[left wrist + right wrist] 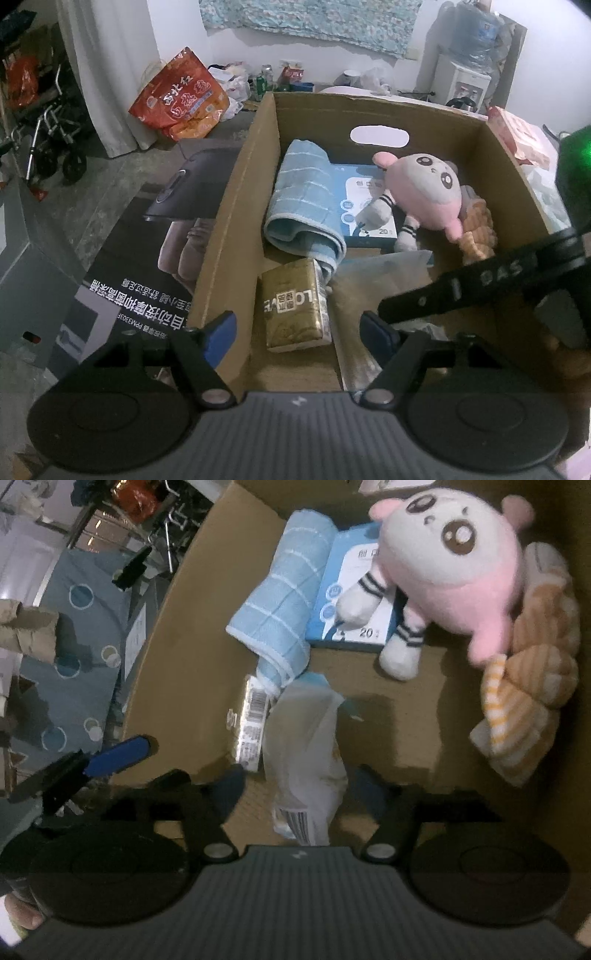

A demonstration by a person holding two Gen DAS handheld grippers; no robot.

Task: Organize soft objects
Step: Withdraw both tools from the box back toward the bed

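Note:
A cardboard box [240,206] holds a rolled blue towel [303,199], a pink plush toy [424,192], an orange striped cloth [478,229], a gold tissue pack [293,310], a blue flat box [364,206] and a clear plastic bag [373,280]. My left gripper [299,332] is open and empty above the box's near edge. My right gripper [295,786] is open inside the box, its fingers either side of the plastic bag [306,749]. The towel [280,590], plush [454,565], cloth [528,686] and tissue pack [251,723] show in the right wrist view.
A printed carton [147,258] lies left of the box. A red snack bag [177,96], a folded wheelchair [48,129] and a water dispenser [465,81] stand behind. The right gripper's arm [480,280] crosses the box's right side.

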